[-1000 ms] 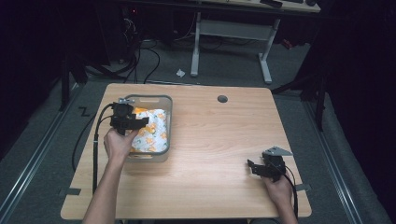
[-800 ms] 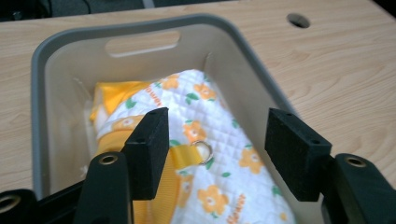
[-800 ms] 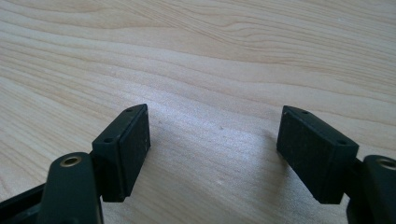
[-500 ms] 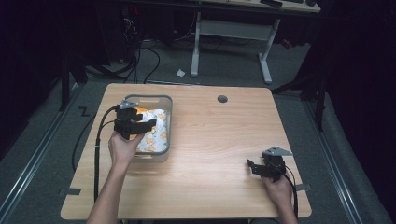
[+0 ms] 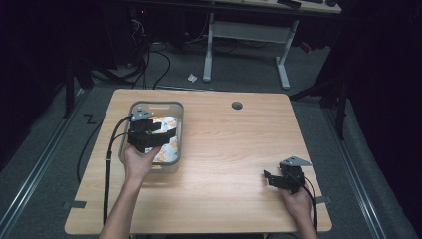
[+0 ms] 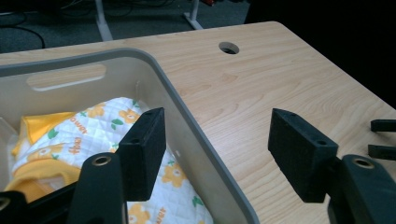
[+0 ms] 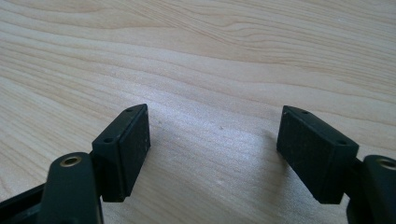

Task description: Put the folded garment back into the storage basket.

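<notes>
Left hand-held gripper (image 5: 166, 133) hangs over the grey bin (image 5: 175, 108) at the frame's left, jaws just opening wide, nothing between them. The flower-print quilted cloth (image 6: 88, 135) lies inside the bin. Right hand-held gripper (image 5: 267, 179), lower right of the tabletop (image 5: 229, 149), is wide and holds nothing.

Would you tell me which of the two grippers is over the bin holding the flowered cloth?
The left gripper, above the grey bin; the right gripper sits on bare tabletop.

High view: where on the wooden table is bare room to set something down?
The wooden table is bare between the clear plastic bin and right gripper. It is crowded at the bin, where the left gripper hovers over the flowered quilted cloth.
</notes>
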The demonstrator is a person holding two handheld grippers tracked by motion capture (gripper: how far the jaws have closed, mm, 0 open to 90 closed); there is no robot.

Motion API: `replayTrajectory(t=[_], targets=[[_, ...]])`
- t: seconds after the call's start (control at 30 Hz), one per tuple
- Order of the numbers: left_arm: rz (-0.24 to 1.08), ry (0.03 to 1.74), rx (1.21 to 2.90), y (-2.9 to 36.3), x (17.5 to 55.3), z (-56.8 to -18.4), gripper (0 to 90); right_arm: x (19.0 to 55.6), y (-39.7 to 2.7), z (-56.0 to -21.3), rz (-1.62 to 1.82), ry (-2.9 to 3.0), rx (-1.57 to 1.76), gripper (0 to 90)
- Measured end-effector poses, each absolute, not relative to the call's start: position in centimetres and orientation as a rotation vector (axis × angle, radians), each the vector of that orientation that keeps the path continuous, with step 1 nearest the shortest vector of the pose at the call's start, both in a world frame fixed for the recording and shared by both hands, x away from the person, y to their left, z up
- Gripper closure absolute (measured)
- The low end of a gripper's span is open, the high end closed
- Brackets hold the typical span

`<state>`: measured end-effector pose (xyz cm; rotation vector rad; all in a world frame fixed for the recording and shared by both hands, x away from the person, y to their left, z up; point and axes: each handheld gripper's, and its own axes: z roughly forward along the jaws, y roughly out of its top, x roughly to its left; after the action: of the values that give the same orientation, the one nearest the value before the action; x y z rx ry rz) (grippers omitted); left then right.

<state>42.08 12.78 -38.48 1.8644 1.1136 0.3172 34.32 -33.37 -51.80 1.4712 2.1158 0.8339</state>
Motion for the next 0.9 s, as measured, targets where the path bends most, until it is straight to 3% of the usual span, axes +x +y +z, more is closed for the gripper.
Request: replayTrajectory(t=[0.9], targets=[[0.234,1.029,1.830,9.9,40.1,-39.3,32.9,34.3,-33.4,-51.8,0.833,2.116,1.471,26.1]])
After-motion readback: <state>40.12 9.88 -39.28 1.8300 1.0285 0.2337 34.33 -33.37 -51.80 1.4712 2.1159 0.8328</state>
